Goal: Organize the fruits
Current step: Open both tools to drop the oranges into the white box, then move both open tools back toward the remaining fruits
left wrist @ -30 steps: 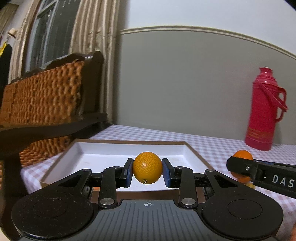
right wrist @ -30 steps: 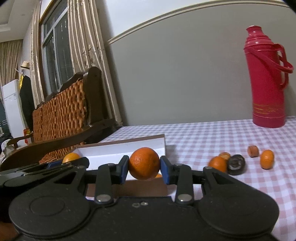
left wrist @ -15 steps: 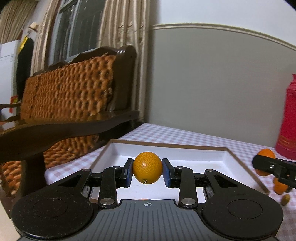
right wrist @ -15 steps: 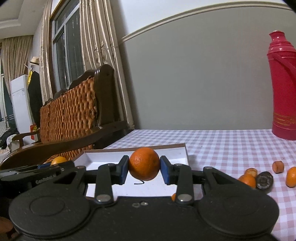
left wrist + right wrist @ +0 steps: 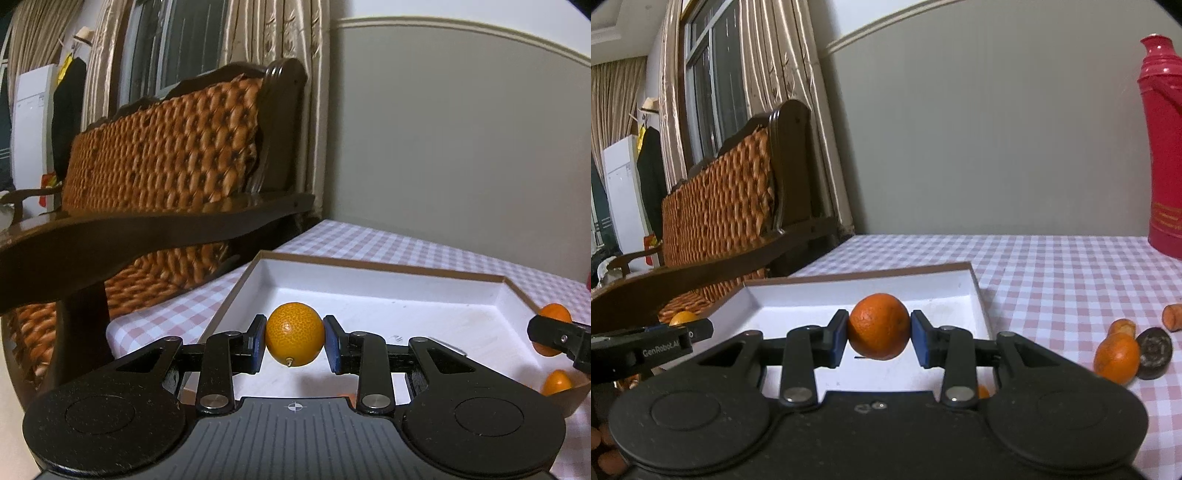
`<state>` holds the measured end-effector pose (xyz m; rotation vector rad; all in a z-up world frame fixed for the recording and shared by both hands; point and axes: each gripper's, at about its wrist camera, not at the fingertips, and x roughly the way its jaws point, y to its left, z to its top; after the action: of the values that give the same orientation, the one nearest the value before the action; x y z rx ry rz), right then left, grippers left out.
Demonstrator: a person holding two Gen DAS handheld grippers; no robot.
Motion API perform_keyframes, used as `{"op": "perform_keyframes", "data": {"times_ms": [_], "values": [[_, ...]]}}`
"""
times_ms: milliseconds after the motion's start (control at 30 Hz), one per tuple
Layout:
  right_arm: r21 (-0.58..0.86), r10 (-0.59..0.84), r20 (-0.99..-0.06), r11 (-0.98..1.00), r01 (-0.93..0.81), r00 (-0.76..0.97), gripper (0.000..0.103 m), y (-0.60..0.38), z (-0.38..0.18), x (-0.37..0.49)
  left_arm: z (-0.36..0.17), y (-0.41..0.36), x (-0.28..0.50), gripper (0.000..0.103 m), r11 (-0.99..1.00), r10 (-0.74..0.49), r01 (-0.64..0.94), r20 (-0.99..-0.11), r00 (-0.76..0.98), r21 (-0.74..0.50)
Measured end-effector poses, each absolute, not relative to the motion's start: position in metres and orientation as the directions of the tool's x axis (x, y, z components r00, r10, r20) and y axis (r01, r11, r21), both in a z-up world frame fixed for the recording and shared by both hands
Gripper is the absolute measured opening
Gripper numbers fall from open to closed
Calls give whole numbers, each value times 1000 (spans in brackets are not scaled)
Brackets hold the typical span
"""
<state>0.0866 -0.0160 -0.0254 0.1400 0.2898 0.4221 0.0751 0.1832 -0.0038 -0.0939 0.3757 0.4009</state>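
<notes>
The left gripper (image 5: 294, 341) is clamping an orange (image 5: 294, 334), and the right gripper (image 5: 879, 334) is clamping a second orange (image 5: 878, 326); both are hovering over the white box (image 5: 975, 291). At least one fruit (image 5: 556, 382) is lying inside. Four pieces (image 5: 1117, 357) are waiting on the tablecloth (image 5: 1052, 269), right.

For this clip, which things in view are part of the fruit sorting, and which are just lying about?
Part of the job:
- left gripper, shut on an orange
- right gripper, shut on a second orange
- white tray
- loose orange on the cloth
- dark fruit beside it

Just lying about:
- red thermos
- wicker bench
- curtains
</notes>
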Motion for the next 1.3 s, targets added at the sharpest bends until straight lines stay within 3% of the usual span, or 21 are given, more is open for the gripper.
{"op": "perform_keyframes", "data": {"times_ms": [200, 233, 267, 300, 333, 400, 467, 667, 900, 1067, 1300], "values": [[171, 399, -275, 916, -364, 874, 30, -8, -33, 97, -12, 184, 84, 34, 917, 362, -400, -420, 832, -1], [160, 389, -282, 921, -356, 877, 35, -7, -35, 98, -14, 183, 86, 34, 917, 361, -399, -432, 826, 3], [152, 376, -279, 926, -346, 884, 47, -7, -35, 97, -13, 184, 88, 34, 917, 357, -398, -441, 824, -1], [155, 369, -265, 928, -338, 891, 53, -8, -34, 96, -12, 184, 87, 42, 918, 350, -396, -440, 827, -14], [167, 369, -235, 927, -336, 899, 58, -11, -31, 92, -8, 184, 84, 69, 917, 347, -397, -429, 834, -29], [186, 369, -169, 922, -339, 914, 65, -19, -21, 82, 3, 181, 73, 103, 905, 378, -424, -368, 849, -49], [207, 372, -100, 915, -346, 923, 85, -28, -13, 72, 14, 174, 61, 103, 904, 395, -425, -284, 874, -51], [236, 363, -18, 907, -349, 932, 97, -48, -8, 58, 24, 150, 43, 103, 911, 409, -412, -185, 893, 25], [207, 349, -27, 919, -336, 937, 97, -53, -14, 48, 23, 144, 41, 103, 910, 411, -412, -203, 889, 44], [236, 374, -123, 911, -339, 919, 97, -52, -25, 50, 13, 145, 52, 103, 916, 380, -401, -314, 870, 0], [238, 360, -172, 919, -316, 917, 97, -64, -35, 41, 5, 131, 57, 103, 922, 371, -386, -352, 860, 31]]}}
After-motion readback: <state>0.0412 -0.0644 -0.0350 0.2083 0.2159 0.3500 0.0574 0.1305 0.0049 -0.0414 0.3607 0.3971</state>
